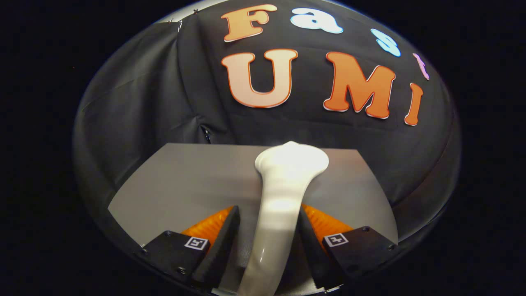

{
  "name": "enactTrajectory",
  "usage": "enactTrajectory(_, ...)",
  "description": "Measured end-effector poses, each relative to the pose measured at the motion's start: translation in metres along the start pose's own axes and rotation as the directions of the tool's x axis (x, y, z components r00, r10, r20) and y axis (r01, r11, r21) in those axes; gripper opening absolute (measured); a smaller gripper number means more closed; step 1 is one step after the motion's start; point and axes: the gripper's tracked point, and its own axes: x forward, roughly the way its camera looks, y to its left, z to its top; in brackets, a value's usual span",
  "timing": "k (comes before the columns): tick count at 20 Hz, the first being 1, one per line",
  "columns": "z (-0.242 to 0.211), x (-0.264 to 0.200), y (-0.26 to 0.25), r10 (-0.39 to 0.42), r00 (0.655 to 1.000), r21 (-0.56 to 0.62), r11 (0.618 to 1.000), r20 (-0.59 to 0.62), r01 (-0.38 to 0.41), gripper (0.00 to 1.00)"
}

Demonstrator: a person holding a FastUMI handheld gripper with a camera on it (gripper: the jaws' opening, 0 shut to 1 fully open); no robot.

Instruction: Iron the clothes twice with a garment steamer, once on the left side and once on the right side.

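The hand-held gripper point(269, 230) is seen partly closed, with the white steamer point(283, 193) set between its fingers point(224, 234). The right finger is pressed against the handle; on the left, a narrow gap seems to be left, so a firm two-sided grip cannot be confirmed. The steamer's broad head is carried just ahead of the fingertips, above the grey table point(185, 181). Beyond that, the black cloth wall point(135, 107) is seen.

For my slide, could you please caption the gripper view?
White garment steamer between the gripper fingers, above a grey table.
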Motion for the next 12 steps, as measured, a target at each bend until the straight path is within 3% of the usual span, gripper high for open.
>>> enactTrajectory(1,-0.001,-0.002,-0.002,0.007,1.0,-0.019,1.0,-0.007,-0.007,0.85)
enactTrajectory(3,0.002,-0.005,0.006,0.051,0.999,0.0,0.999,0.0,-0.051,0.58)
enactTrajectory(4,0.001,-0.008,0.008,0.072,0.997,0.007,0.997,-0.014,-0.072,0.52)
enactTrajectory(6,0.001,-0.009,0.013,0.095,0.995,0.03,0.995,0.003,-0.095,0.45)
enactTrajectory(12,0.019,-0.04,0.025,0.122,0.987,-0.083,0.99,0.102,-0.113,0.44)
